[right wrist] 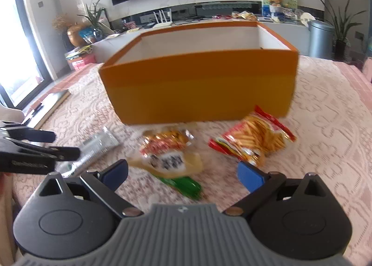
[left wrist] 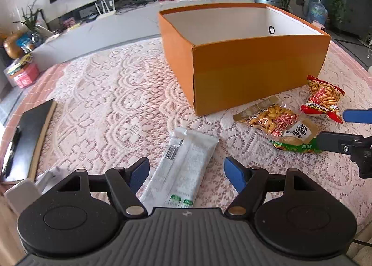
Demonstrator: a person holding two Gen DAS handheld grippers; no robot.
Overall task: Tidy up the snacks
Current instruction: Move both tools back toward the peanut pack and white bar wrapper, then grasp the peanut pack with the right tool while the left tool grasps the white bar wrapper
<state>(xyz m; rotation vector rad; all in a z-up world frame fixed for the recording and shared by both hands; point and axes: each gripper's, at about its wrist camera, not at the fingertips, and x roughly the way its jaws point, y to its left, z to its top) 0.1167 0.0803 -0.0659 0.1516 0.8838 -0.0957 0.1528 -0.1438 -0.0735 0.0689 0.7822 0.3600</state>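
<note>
The orange box (left wrist: 255, 68) in front of me sits on the lace-covered worktop (left wrist: 111, 107) with its top open, and the white inside I can see holds nothing. Just before its near wall lie a red packet of stick snacks (left wrist: 323, 98) and a clear packet of golden snacks (left wrist: 279, 124) overlapping a green packet (left wrist: 300, 148), while a long white packet (left wrist: 183, 163) lies flat to their left. My left hand-held gripper (left wrist: 186, 173) is spread wide astride that white packet without touching it, and my right hand-held gripper (right wrist: 183, 173) is also spread, hovering over the clear and green packets.
</note>
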